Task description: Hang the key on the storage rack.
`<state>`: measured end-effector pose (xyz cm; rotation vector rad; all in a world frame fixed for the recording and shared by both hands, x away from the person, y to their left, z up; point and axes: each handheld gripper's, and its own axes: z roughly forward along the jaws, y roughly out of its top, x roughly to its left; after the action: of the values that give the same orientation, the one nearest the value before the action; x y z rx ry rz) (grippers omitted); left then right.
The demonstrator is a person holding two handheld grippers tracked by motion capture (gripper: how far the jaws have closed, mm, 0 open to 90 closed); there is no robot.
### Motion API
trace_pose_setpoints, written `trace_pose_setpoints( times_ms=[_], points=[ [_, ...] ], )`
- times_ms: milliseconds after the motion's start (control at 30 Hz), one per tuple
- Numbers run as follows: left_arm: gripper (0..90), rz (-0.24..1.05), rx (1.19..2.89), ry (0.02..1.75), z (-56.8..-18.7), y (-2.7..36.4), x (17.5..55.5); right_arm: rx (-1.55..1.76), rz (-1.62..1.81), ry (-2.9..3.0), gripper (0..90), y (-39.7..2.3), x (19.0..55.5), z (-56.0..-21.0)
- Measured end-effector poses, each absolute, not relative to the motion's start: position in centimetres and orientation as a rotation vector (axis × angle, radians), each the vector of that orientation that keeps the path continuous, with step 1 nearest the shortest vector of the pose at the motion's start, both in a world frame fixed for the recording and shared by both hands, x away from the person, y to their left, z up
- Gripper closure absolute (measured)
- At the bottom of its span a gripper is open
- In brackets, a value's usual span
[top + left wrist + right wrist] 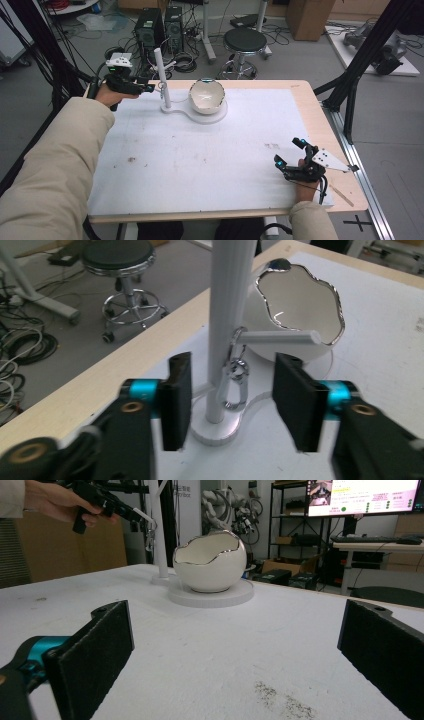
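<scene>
The white table [200,165] carries, at its far left, a white stand [165,82]: a tall post rising from a flat base that also bears an egg-shaped white bowl [206,95] with a jagged silver rim. The bowl looks like glazed ceramic, so I judge it heavy for its size, slick and easy to chip; it is best left alone. A short peg [277,337] juts sideways from the post, and from it hangs a small silver key clasp [235,377], a ring on top and a carabiner loop below. That clasp is probably light, stiff metal, smooth enough to slip between flat pads and free to swing on the peg, so the surest hold would be across the flat of the lower loop, squeezed from both sides. The left gripper [232,400] faces the post with its jaws standing apart, nothing pressed between them; the clasp hangs in the gap, nearer the left pad, just in front of the post and touching neither pad. The right gripper [295,155] rests at the table's near right edge, well apart from the stand, jaws spread wide and empty.
</scene>
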<state>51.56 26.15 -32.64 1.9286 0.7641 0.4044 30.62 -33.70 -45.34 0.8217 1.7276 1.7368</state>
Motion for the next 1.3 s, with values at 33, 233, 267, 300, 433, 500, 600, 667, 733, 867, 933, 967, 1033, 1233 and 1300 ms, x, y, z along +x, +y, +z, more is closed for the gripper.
trace_pose_setpoints(
  times_ms=[33,233,267,300,433,500,600,667,733,867,933,967,1033,1233,1300],
  points=[
    [39.6,0.417,1.913,0.776,-32.5,26.4,51.0,0.821,1.733,1.727,0.4,-33.7,30.6,-45.3],
    [7.3,0.549,1.844,0.791,-31.2,28.0,47.2,0.829,1.730,1.730,0.4,-33.6,30.7,-45.3],
    [1.9,0.584,1.828,0.803,-31.0,28.1,46.5,0.827,1.729,1.731,0.4,-33.7,30.7,-45.3],
    [1.7,0.592,1.819,0.791,-30.9,28.3,46.1,0.828,1.728,1.729,0.5,-33.6,30.7,-45.3],
    [1.6,0.612,1.786,0.735,-30.7,28.8,43.7,0.826,1.729,1.736,0.4,-33.6,30.6,-45.3],
    [1.7,0.616,1.775,0.721,-30.8,28.8,42.8,0.819,1.725,1.735,0.5,-33.6,30.7,-45.3],
    [1.7,0.606,1.752,0.694,-31.4,28.9,41.1,0.838,1.728,1.736,0.5,-33.6,30.6,-45.3],
    [1.7,0.600,1.741,0.674,-32.0,28.9,40.1,0.829,1.726,1.732,0.4,-33.6,30.7,-45.3],
    [1.7,0.602,1.730,0.666,-32.8,28.8,38.9,0.823,1.722,1.732,0.4,-33.6,30.7,-45.3],
    [1.7,0.612,1.701,0.651,-34.4,28.7,36.4,0.826,1.724,1.737,0.4,-33.6,30.7,-45.3],
    [1.7,0.614,1.666,0.658,-35.5,28.8,34.8,0.826,1.724,1.735,0.5,-33.6,30.7,-45.3],
    [1.7,0.622,1.652,0.662,-36.1,28.9,34.1,0.825,1.724,1.735,0.4,-33.6,30.7,-45.3],
    [1.7,0.636,1.627,0.674,-37.4,29.3,32.9,0.828,1.724,1.736,0.4,-33.6,30.6,-45.3],
    [1.7,0.658,1.552,0.698,-41.0,30.1,29.8,0.830,1.721,1.738,0.5,-33.6,30.6,-45.3],
    [1.7,0.662,1.538,0.696,-42.0,30.1,29.0,0.827,1.720,1.736,0.4,-33.6,30.6,-45.3]
  ],
)
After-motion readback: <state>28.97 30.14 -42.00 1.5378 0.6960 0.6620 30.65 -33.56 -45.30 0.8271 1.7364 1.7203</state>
